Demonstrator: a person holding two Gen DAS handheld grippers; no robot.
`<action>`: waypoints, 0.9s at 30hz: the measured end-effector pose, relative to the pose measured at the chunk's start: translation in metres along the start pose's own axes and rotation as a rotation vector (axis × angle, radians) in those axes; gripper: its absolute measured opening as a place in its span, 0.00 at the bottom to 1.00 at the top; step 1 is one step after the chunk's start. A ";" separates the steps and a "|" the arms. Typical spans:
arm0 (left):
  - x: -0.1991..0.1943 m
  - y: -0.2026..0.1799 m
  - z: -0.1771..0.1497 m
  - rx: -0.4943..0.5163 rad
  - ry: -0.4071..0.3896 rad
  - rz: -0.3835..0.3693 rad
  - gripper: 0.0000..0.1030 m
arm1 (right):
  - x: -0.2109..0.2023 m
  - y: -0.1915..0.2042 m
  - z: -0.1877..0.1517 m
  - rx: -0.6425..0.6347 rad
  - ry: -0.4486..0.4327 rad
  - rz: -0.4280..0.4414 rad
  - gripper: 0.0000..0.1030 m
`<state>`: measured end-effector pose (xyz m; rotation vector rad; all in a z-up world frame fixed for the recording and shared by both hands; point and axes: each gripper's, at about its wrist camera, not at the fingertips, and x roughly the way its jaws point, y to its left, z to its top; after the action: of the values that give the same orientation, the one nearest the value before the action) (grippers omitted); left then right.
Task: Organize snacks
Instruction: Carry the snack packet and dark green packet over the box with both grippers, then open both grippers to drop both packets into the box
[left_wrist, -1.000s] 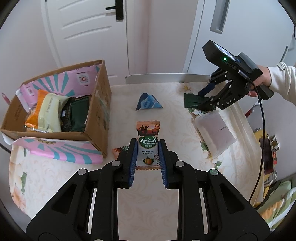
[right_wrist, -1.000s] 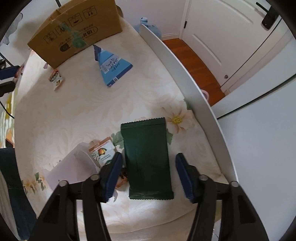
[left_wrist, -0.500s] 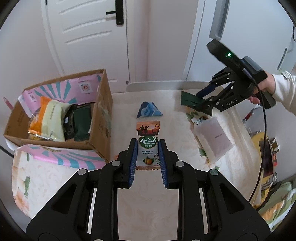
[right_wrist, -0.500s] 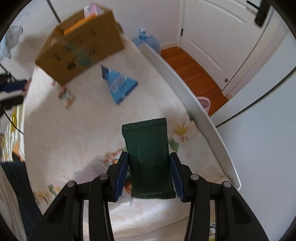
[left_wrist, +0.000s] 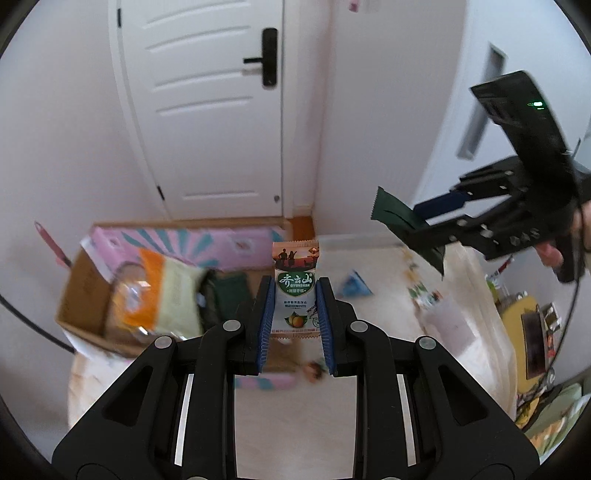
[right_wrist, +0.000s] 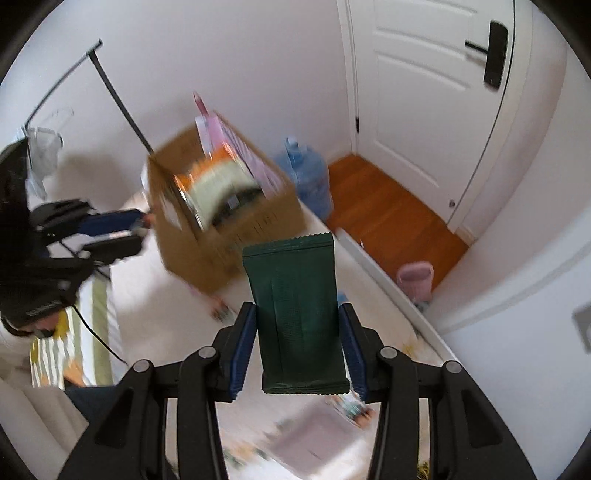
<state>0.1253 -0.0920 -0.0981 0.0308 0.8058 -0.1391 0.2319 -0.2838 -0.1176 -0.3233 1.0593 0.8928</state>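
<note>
My left gripper (left_wrist: 293, 325) is shut on a small white and green snack packet (left_wrist: 295, 291) and holds it in the air beside the open cardboard box (left_wrist: 83, 295). The box holds an orange and pale green bag (left_wrist: 162, 299) and dark packets (left_wrist: 229, 295). My right gripper (right_wrist: 299, 347) is shut on a dark green packet (right_wrist: 295, 299) and holds it above the table; it shows in the left wrist view (left_wrist: 436, 218) at upper right. The box also shows in the right wrist view (right_wrist: 207, 236), and the left gripper (right_wrist: 136, 232) is left of it.
A blue triangular packet (left_wrist: 354, 286), a white pouch (left_wrist: 443, 321) and small snack packets (left_wrist: 424, 295) lie on the cream flowered table (left_wrist: 391, 266). A pink striped sheet (left_wrist: 184, 242) lines the box. A water bottle (right_wrist: 306, 177) and pink bin (right_wrist: 415, 280) stand on the floor past the table edge.
Both grippers have lifted their packets off the table. The right gripper closed on the dark green packet and raised it. Both views have swung toward the box.
</note>
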 end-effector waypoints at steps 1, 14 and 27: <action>0.000 0.011 0.006 -0.001 -0.004 0.000 0.20 | -0.003 0.009 0.011 0.012 -0.020 0.005 0.40; 0.034 0.155 0.041 0.036 0.105 -0.018 0.20 | 0.045 0.080 0.105 0.271 -0.126 0.011 0.40; 0.097 0.222 0.028 -0.037 0.265 -0.039 0.20 | 0.102 0.108 0.095 0.583 -0.109 -0.074 0.40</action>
<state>0.2415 0.1143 -0.1541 -0.0015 1.0735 -0.1592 0.2272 -0.1085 -0.1401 0.1705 1.1470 0.4968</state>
